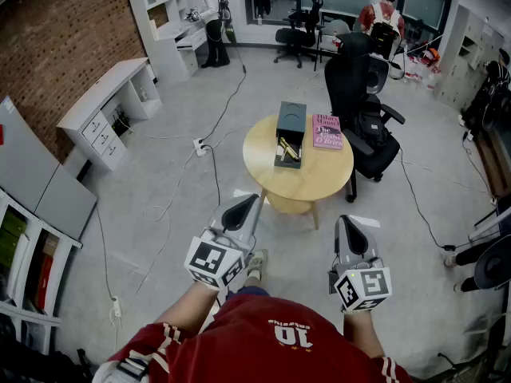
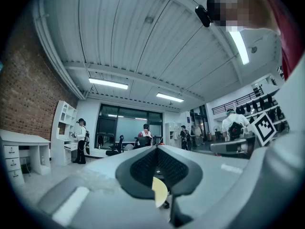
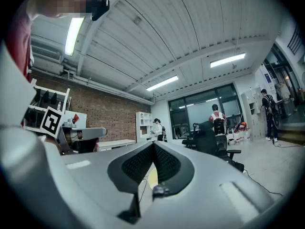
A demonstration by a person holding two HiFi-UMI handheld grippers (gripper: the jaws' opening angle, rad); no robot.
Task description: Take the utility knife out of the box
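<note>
Pale-wood round table [image 1: 313, 183] with dark rectangular box [image 1: 291, 118], yellow utility knife [image 1: 288, 149] inside.

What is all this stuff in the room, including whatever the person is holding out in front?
table: one, light wood, round, mid-floor
box: one, dark, open, on the table
utility knife: one, yellow, lying in the box
book: one, pink, on the table, right of the box
office chair: one, black, right of the table
desk: one, white, by the brick wall at left
power strip: one, white, on the floor left of the table
other people: at least two, far end of the room
left claw: one, grey, shut and empty, held short of the table
right claw: one, grey, shut and empty, beside the left one
</note>
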